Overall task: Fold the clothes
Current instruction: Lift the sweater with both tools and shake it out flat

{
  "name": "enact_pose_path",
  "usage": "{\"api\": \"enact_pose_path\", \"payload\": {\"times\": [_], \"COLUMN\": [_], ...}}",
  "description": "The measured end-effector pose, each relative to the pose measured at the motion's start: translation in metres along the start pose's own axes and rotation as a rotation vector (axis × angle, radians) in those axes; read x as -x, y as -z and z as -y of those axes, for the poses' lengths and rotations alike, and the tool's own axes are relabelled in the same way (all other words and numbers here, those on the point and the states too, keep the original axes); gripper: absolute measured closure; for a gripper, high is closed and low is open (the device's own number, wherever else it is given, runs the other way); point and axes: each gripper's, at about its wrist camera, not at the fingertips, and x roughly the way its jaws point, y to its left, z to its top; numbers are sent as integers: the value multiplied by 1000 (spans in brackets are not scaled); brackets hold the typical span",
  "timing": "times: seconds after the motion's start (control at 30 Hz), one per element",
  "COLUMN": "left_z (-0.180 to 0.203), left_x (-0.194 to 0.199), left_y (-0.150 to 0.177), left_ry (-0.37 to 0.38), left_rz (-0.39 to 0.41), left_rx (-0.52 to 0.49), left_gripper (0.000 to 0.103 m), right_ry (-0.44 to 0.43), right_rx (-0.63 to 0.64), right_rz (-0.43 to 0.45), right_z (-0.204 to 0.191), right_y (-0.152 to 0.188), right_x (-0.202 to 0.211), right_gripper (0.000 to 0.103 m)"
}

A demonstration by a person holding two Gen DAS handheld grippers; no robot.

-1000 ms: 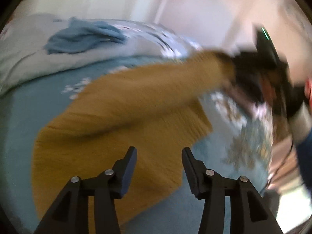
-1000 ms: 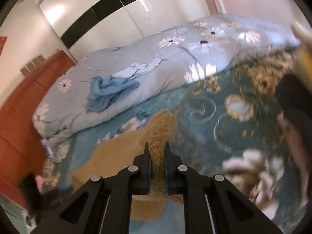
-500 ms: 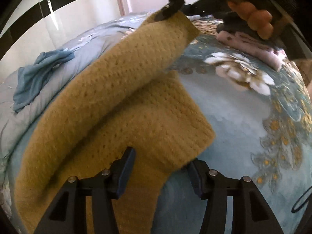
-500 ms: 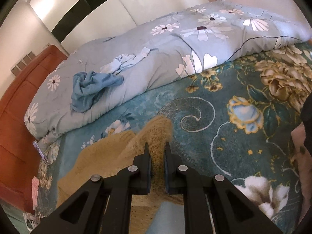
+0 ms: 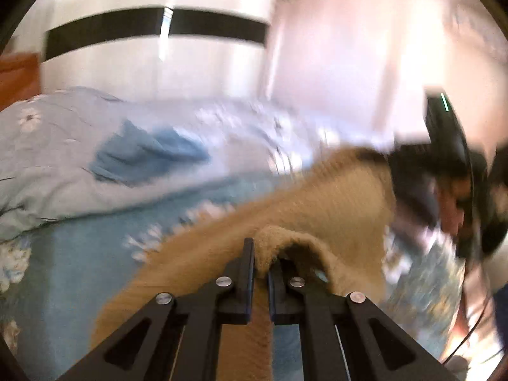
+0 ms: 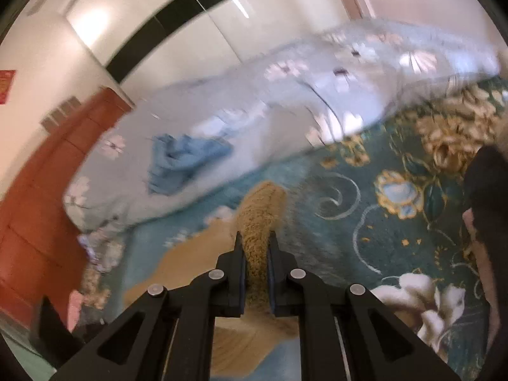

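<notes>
Closing just now, left gripper (image 5: 261, 262) clamps the sweater (image 5: 343, 203); right gripper (image 6: 256, 254) grips it too, duvet (image 6: 285, 101) beyond.

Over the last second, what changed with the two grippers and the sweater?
The left gripper closed on a fold of the mustard sweater; its jaws stood open before. The right gripper stayed shut on the sweater. The blue garment remains on the quilt.

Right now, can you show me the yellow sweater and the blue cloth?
yellow sweater (image 6: 258, 219): right wrist view, the knitted fold above the tool.
blue cloth (image 6: 181, 162): right wrist view, the crumpled middle.
</notes>
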Motion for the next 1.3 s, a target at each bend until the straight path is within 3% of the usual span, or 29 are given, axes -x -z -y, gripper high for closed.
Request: {"api": "enact_pose_path", "payload": {"times": [0.27, 0.33, 0.6, 0.77, 0.83, 0.93, 1.0, 1.13, 1.3], "left_z": [-15, -9, 6, -10, -28, -60, -94, -156, -204], "left_x": [145, 186, 293, 312, 285, 231, 169, 54, -45], "left_y": [-51, -63, -72, -90, -94, -88, -69, -31, 11], "left_ry": [-65, -51, -33, -16, -21, -18, -21, -35, -56], "left_rz": [299, 375, 502, 529, 480, 376, 259, 59, -109], "left_rx": [17, 11, -40, -20, 11, 76, 148, 294, 438], "left_gripper": [96, 96, 96, 96, 96, 96, 96, 96, 96], "right_ry": [-107, -129, -186, -181, -158, -81, -29, 46, 107], "right_rx": [86, 124, 310, 373, 392, 372, 357, 243, 82], "right_rz": [209, 259, 468, 531, 531, 433, 364, 163, -57], "right_z": [-74, -94, -179, -211, -223, -218, -213, -161, -82], "right_y": [4, 4, 27, 18, 4, -17, -31, -36, -17], "right_x": [114, 142, 268, 304, 299, 237, 194, 66, -71], "right_gripper": [92, 92, 93, 93, 93, 93, 92, 92, 92]}}
